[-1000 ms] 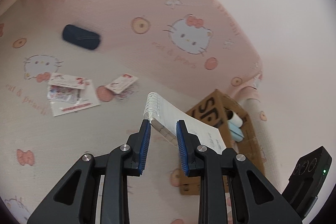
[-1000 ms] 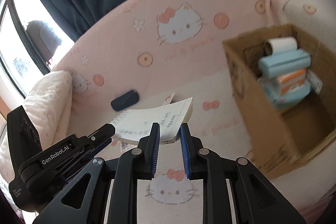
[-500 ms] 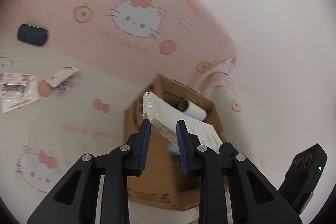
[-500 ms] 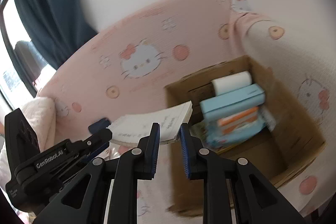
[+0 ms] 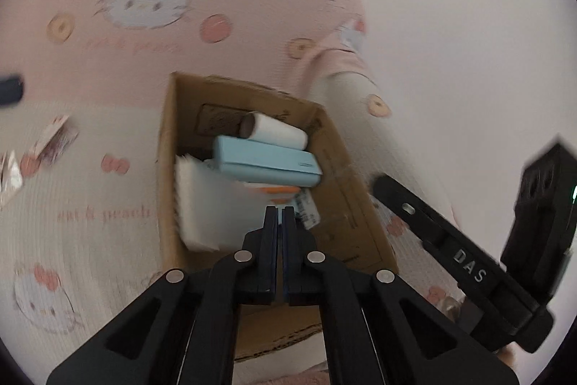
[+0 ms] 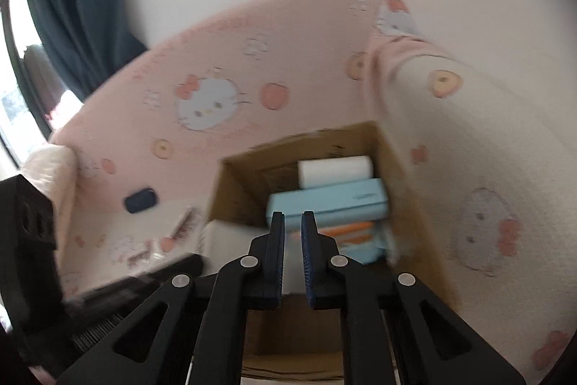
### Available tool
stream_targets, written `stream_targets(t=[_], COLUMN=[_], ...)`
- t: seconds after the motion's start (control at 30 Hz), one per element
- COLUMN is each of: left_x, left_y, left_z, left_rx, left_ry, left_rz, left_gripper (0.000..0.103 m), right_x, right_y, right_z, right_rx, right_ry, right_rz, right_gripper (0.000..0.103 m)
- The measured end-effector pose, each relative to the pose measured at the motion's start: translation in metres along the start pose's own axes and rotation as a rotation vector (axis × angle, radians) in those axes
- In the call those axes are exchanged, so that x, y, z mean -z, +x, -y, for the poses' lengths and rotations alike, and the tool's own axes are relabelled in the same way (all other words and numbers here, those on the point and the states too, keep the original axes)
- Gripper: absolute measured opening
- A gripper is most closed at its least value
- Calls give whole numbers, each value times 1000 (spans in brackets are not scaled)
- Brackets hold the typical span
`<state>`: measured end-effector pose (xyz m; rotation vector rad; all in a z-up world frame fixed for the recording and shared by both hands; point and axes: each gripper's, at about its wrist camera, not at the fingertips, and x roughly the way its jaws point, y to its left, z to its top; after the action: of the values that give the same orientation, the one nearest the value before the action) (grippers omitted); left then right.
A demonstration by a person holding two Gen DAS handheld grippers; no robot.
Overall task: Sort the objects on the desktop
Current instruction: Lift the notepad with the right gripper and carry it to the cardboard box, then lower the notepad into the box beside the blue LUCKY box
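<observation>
A brown cardboard box stands open on the pink Hello Kitty cover. Inside lie a white roll, a light blue case and orange-edged packs. The white spiral notepad, blurred, lies free in the box's left side. My left gripper is shut and empty above the box's near side. My right gripper is just above the box, its jaws a narrow gap apart with nothing between them.
A dark blue case lies by the pink backrest at left. Small printed packets lie on the cover left of the box. A padded armrest rises right of the box, a white wall behind.
Both grippers moved over the box. The notepad left both grippers and dropped into the box's left side. The left jaws closed fully.
</observation>
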<state>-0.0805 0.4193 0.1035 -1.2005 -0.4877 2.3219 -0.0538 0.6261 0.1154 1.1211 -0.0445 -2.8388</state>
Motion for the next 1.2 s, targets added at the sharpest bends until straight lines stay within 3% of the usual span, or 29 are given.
stream_targets(t=[0.13, 0.2, 0.23, 0.37, 0.57, 0.73, 0.83, 0.87, 0.9, 1.03, 1.2], left_x=[-4, -8, -9, -14, -17, -27, -36, -39, -42, -58, -66], left_y=[0, -7, -11, -19, -25, -12, -3, -1, 3, 23, 66], left_z=[-9, -9, -8, -10, -22, -30, -34, -34, -34, -26, -5], left_rx=[-34, -38, -35, -17, 9, 5, 2, 3, 7, 16, -94], left_ry=[-5, 6, 7, -8, -62, -64, -52, -45, -41, -13, 67], left_rz=[-21, -12, -10, -26, -45, -118, -161, -177, -198, -324, -520], left_gripper=[1, 6, 10, 44, 48, 48, 48, 48, 48, 48, 48], right_x=[7, 10, 11, 10, 9, 6, 1, 0, -2, -2, 9], right_y=[1, -3, -4, -10, -6, 14, 34, 42, 51, 81, 125], right_z=[6, 3, 1, -9, -22, -11, -1, 1, 4, 10, 28], right_rx=[35, 47, 51, 42, 26, 3, -26, -35, -46, -87, -109], right_ry=[19, 15, 13, -9, -72, -31, -6, 3, 16, 47, 137], right_rz=[-63, -75, -81, -99, -156, -286, -379, -413, -450, -563, -721], right_gripper=[8, 8, 8, 8, 8, 10, 25, 36, 43, 44, 45])
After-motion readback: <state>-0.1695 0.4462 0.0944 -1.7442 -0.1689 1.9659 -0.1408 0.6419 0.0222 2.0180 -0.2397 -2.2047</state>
